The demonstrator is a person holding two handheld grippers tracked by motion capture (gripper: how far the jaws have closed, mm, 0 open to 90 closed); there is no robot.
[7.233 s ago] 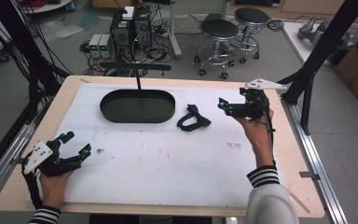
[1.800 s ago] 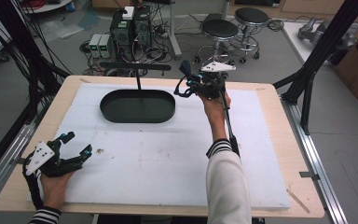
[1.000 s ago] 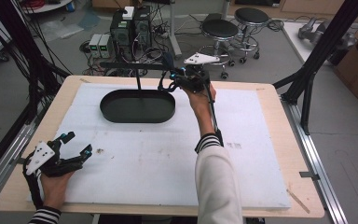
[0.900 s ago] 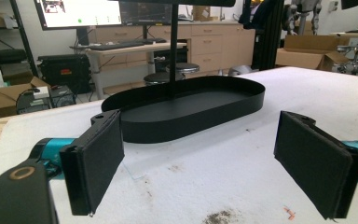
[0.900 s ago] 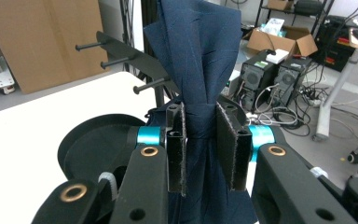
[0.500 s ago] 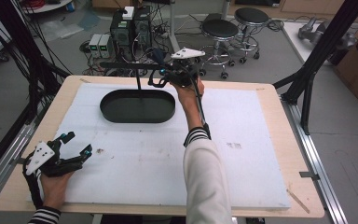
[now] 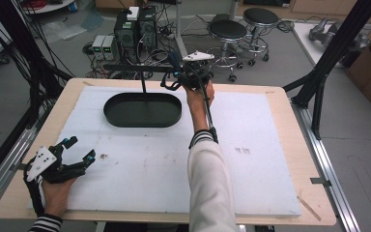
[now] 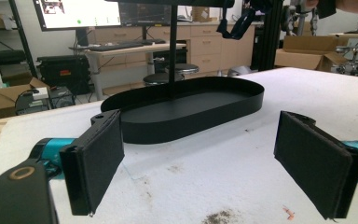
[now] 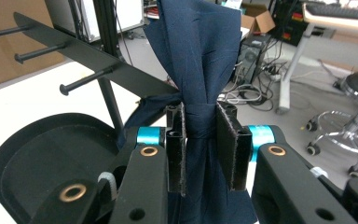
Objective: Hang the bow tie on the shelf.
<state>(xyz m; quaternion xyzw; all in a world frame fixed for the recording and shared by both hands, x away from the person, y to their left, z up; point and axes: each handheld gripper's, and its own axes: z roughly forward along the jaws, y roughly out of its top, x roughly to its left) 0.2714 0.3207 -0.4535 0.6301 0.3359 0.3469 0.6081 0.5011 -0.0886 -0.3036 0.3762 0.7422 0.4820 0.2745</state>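
A dark blue folded cloth, shaped like a bow tie (image 9: 200, 56), is pinched at its waist by my right gripper (image 9: 200, 140), which is shut on it. In the high view that gripper (image 7: 179, 77) holds the cloth (image 7: 173, 60) at the right end of a black peg bar (image 7: 135, 67). The bar stands on a post (image 7: 143, 86) rising from an oval black tray (image 7: 112, 109). Pegs (image 9: 81, 80) stick out just left of the cloth. My left gripper (image 7: 81, 147) rests open at the front left, aimed at the tray (image 8: 191, 109), nothing between its pads (image 8: 95, 161).
A white foam mat (image 7: 251, 159) covers the wooden table (image 7: 290, 104). Black frame struts (image 7: 328, 63) rise at the right edge. Stools (image 7: 227, 31) and computer cases (image 7: 135, 24) stand on the floor beyond the far edge.
My right gripper picked the cloth up from the mat right of the tray and carried it up, back and left to the peg bar. The left gripper has not moved.
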